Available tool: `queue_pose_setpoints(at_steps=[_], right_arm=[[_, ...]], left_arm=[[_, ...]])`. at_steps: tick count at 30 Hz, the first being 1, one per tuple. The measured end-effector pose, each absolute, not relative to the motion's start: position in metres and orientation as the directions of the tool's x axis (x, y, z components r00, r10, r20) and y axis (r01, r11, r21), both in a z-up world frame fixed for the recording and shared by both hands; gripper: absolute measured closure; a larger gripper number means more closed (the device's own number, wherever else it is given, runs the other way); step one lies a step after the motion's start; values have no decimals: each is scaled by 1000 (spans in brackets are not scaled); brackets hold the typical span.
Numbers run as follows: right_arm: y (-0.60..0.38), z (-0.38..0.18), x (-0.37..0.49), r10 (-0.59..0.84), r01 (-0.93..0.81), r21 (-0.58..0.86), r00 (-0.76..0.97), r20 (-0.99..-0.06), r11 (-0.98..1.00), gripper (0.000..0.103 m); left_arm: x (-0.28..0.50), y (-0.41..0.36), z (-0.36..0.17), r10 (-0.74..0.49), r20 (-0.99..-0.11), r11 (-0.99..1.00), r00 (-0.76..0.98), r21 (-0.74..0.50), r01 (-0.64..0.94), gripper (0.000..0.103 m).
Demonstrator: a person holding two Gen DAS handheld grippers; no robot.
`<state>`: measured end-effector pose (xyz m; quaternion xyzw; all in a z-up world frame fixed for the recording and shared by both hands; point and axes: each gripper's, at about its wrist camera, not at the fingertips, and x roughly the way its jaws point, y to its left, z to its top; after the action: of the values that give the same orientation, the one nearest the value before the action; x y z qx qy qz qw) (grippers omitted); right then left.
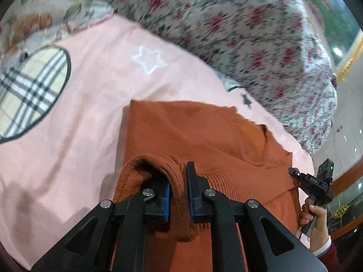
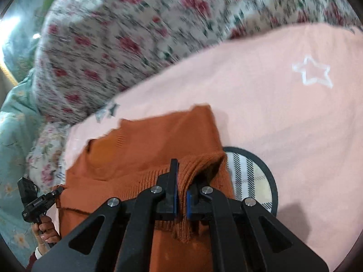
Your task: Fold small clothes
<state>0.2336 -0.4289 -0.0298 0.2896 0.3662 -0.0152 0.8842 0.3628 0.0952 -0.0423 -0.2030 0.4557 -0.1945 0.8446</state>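
- On the pink sheet (image 1: pixel 95 104) of the bed lies the orange knit sweater (image 1: pixel 195 131), flat, under both my tools.
- My left hand-held gripper (image 1: pixel 178 195): jaws nearly closed, pinching a ribbed edge of the sweater between the blue pads; fabric bunches up left of the jaws.
- My right hand-held gripper (image 2: pixel 181 200): jaws nearly closed too, clamped on a ribbed edge of the sweater (image 2: pixel 145 140).
- Right tool also seen from the left wrist view at the sweater's right edge, tip touching the knit, my right hand (image 1: pixel 317 217) on the handle.
- Plaid oval patch (image 1: pixel 29 90) on the sheet, left of the sweater; white star outline (image 1: pixel 148 60) beyond it.
- Floral quilt (image 1: pixel 249 27) heaped at the far side, blurred.
- Right wrist view: plaid patch (image 2: pixel 251 179) just beside the sweater's right edge.
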Motion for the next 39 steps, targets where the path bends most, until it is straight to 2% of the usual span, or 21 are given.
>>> queue_pose_setpoints(at_steps=[2,3,4,6,7,10,12,13,15,17,20,23,25,28,36,39], right_arm=[[-432,-30,229,202,241,527,734,-649,815,96],[-433,-26,225,199,245,530,737,-646,812,93],[-433,-21,219,182,254,521,742,-645,815,87],[-428,-2,197,115,261,478,773,-624,838,75],[-423,7,186,100,248,465,790,-604,850,72],[-387,18,165,199,91,436,794,-574,895,72],[-347,2,170,339,-64,413,689,-641,909,72],[-336,-4,173,368,-102,403,648,-666,909,72],[-309,-24,186,340,-168,298,552,-761,940,72],[-306,-33,202,239,-139,194,540,-807,971,74],[-340,-27,229,139,2,177,609,-781,984,77],[-392,-13,244,83,193,301,702,-707,934,77],[-407,-3,241,1,279,304,735,-679,911,73],[-414,9,225,7,284,356,773,-634,890,73],[-365,-3,184,78,195,324,739,-669,926,73],[-363,-1,171,79,186,328,755,-652,926,72]], left_arm=[[360,98,-44,-523,-687,833,504,-536,135,87],[352,98,-41,-523,-684,834,508,-533,142,77],[342,98,-36,-523,-682,837,511,-524,156,62],[315,96,-27,-533,-666,834,522,-519,189,50],[300,91,-25,-552,-658,825,513,-522,217,48],[267,65,-34,-592,-680,805,433,-521,284,47],[257,43,-44,-594,-712,803,374,-499,326,47],[256,30,-47,-540,-749,836,383,-425,347,48],[260,21,-46,-505,-765,852,401,-367,374,48],[279,20,-40,-474,-771,867,425,-325,377,50],[328,32,-34,-368,-790,924,490,-249,292,57],[361,56,-25,-332,-774,943,540,-271,192,57],[369,77,-15,-315,-748,945,584,-305,119,49],[353,100,-2,-315,-709,934,631,-349,74,46],[259,109,-14,-391,-708,896,588,-438,69,46],[224,104,-19,-421,-705,882,571,-465,76,46]])
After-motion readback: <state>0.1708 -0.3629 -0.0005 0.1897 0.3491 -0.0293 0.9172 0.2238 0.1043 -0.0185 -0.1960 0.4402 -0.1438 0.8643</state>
